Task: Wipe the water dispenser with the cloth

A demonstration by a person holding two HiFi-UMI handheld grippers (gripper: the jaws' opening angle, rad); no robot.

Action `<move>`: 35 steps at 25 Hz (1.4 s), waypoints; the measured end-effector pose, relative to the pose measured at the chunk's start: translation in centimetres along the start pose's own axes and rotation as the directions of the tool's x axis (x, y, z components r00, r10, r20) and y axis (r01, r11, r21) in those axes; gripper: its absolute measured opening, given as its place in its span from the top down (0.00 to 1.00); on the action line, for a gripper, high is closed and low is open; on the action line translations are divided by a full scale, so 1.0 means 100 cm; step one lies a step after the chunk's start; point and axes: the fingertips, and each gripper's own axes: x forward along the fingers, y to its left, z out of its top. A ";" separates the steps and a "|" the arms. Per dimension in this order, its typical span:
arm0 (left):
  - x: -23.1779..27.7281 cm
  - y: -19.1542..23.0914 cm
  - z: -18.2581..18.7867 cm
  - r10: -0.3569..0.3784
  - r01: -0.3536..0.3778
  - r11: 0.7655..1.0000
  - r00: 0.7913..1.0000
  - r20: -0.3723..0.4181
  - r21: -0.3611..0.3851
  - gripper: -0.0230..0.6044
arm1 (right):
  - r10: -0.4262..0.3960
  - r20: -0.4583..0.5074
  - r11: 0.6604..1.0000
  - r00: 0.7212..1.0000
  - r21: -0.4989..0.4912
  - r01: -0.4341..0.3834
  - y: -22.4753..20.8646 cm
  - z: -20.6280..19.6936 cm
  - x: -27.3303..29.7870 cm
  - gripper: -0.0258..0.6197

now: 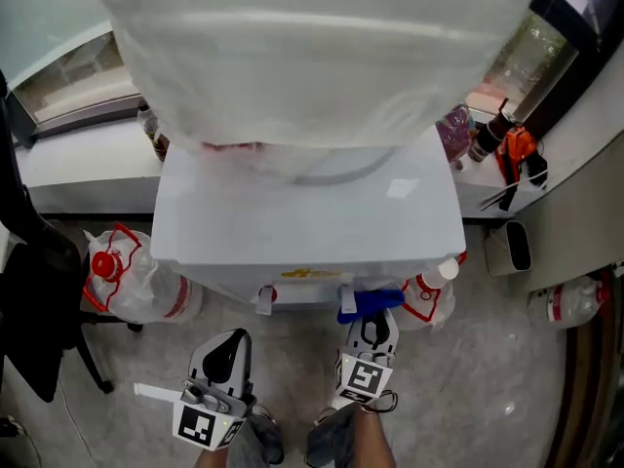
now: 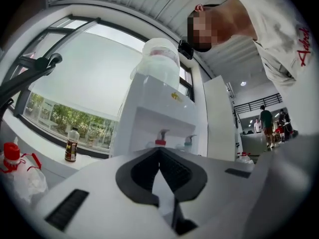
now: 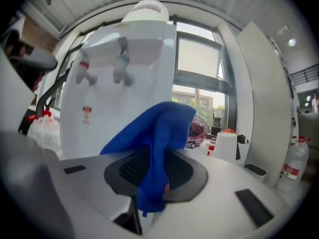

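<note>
The white water dispenser (image 1: 312, 222) stands right in front of me, a big clear bottle (image 1: 312, 57) on its top. Low before its front hangs my right gripper (image 1: 370, 328), shut on a blue cloth (image 1: 366, 303) that sticks out just under the dispenser's front edge. In the right gripper view the cloth (image 3: 159, 133) drapes over the jaws, with the dispenser (image 3: 139, 83) and its two taps (image 3: 83, 71) beyond on the left. My left gripper (image 1: 226, 347) hangs lower left, shut and holding nothing. Its view shows the dispenser (image 2: 149, 108) from below, red tap (image 2: 160, 141) ahead.
Bagged water bottles (image 1: 127, 276) lie on the floor at the dispenser's left, another bottle (image 1: 429, 295) at its right. A black chair (image 1: 34, 291) stands far left. A small white bin (image 1: 512, 247) and a bottle (image 1: 575, 300) sit at the right. A brown bottle (image 2: 72, 144) stands on the window sill.
</note>
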 end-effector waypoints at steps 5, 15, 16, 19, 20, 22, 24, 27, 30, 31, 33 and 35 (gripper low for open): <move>0.000 -0.018 0.058 -0.016 0.016 1.000 0.999 -0.033 -0.003 0.95 | 0.004 0.053 1.000 0.999 -0.011 -0.004 -0.014 0.098 -0.022 0.81; -0.015 -0.021 0.205 0.015 -0.016 0.999 0.999 -0.051 -0.032 0.95 | 0.022 0.084 1.000 0.996 -0.010 -0.022 -0.026 0.278 -0.055 0.81; -0.017 -0.021 0.219 0.022 -0.024 0.999 0.998 -0.051 -0.038 0.95 | 0.016 0.087 1.000 0.996 -0.010 -0.016 -0.030 0.294 -0.056 0.81; -0.021 -0.020 0.257 0.034 -0.036 0.998 0.998 -0.044 -0.041 0.95 | 0.000 0.103 1.000 0.995 -0.001 0.000 -0.036 0.337 -0.055 0.81; -0.023 -0.020 0.267 0.038 -0.040 0.998 0.998 -0.041 -0.041 0.95 | 0.007 0.105 1.000 0.994 0.000 -0.007 -0.032 0.347 -0.052 0.81; -0.027 -0.017 0.286 0.048 -0.050 0.998 0.998 -0.039 -0.038 0.95 | 0.043 0.098 0.999 0.994 0.002 -0.044 -0.013 0.360 -0.046 0.81; -0.034 -0.012 0.303 0.061 -0.062 0.998 0.997 -0.038 -0.030 0.95 | 0.092 0.081 0.996 0.992 -0.002 -0.092 0.016 0.364 -0.044 0.81; -0.050 0.000 0.326 0.085 -0.085 0.996 0.996 -0.034 -0.019 0.95 | 0.175 0.061 0.984 0.983 0.004 -0.176 0.066 0.367 -0.048 0.81; -0.071 0.016 0.344 0.116 -0.116 0.993 0.993 -0.029 -0.010 0.95 | 0.258 0.058 0.966 0.964 0.008 -0.259 0.118 0.377 -0.052 0.81; -0.078 0.022 0.350 0.128 -0.128 0.992 0.991 -0.026 -0.006 0.95 | 0.284 0.062 0.958 0.957 0.009 -0.285 0.136 0.382 -0.053 0.81; -0.092 0.035 0.360 0.155 -0.155 0.988 0.988 -0.020 0.006 0.95 | 0.343 0.065 0.939 0.937 0.009 -0.344 0.173 0.388 -0.055 0.81; -0.109 0.047 0.369 0.183 -0.183 0.983 0.983 -0.019 0.022 0.95 | 0.395 0.054 0.918 0.917 0.008 -0.396 0.208 0.387 -0.058 0.81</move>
